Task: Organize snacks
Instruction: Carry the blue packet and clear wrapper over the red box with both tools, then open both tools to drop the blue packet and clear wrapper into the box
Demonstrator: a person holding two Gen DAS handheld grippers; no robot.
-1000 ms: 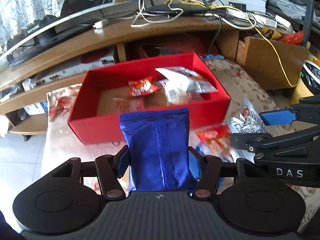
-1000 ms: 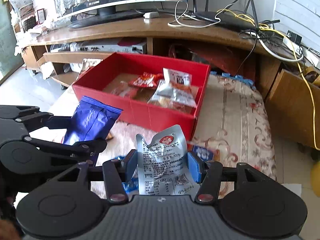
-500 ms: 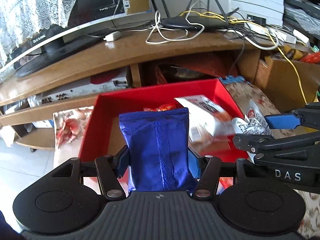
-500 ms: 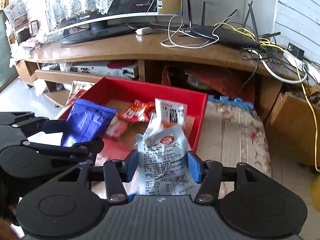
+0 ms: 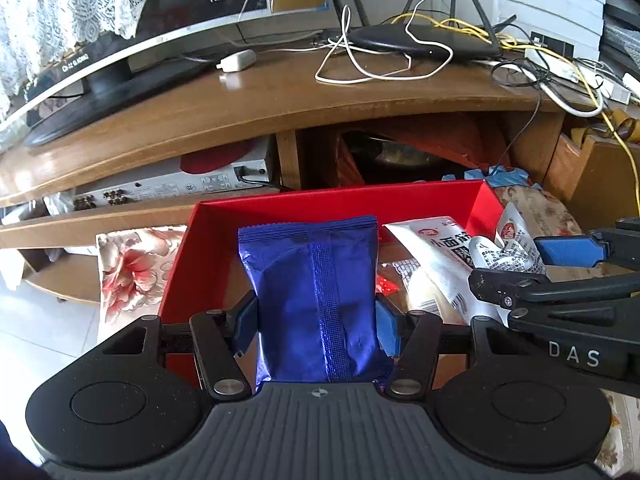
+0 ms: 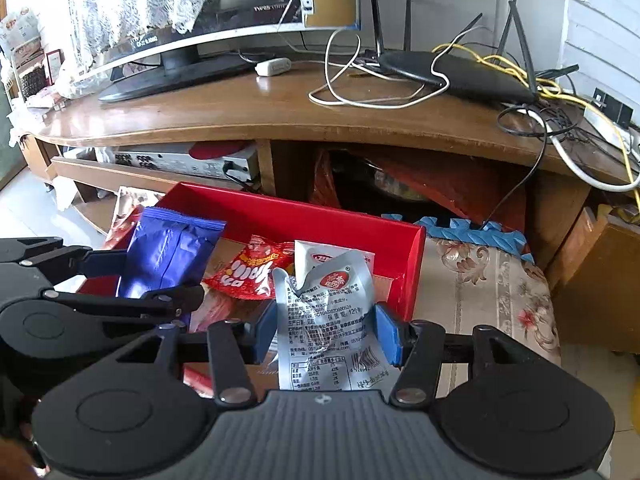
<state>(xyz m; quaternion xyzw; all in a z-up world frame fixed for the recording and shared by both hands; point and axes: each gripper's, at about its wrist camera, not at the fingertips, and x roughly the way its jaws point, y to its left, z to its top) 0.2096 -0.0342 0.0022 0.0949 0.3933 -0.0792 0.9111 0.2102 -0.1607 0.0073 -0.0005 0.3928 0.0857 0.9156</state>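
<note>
Here the left gripper (image 5: 316,322) is clenched on a blue packet (image 5: 320,300), its blue pads pressing the packet's two sides, jaws partly open to the packet's width. The packet stands upright in the centre of the left wrist view, over the red box (image 5: 340,200), whose back wall runs across mid-frame. The right gripper (image 6: 326,334) likewise grasps a silver packet (image 6: 326,320), pads tight on both edges, the packet's crumpled top standing up at lower centre of the right wrist view. It hangs over the box's right half, near the right wall (image 6: 416,264). Inside the box lie a red packet (image 6: 250,270) and a white packet (image 6: 320,256), left of that wall. The two grippers sit side by side, close, each showing at the edge of the other's view. Beyond the box's back wall the wooden stand (image 5: 280,96) fills the upper frame. Right of the box, patterned cloth (image 6: 492,280) lies bare.
</note>
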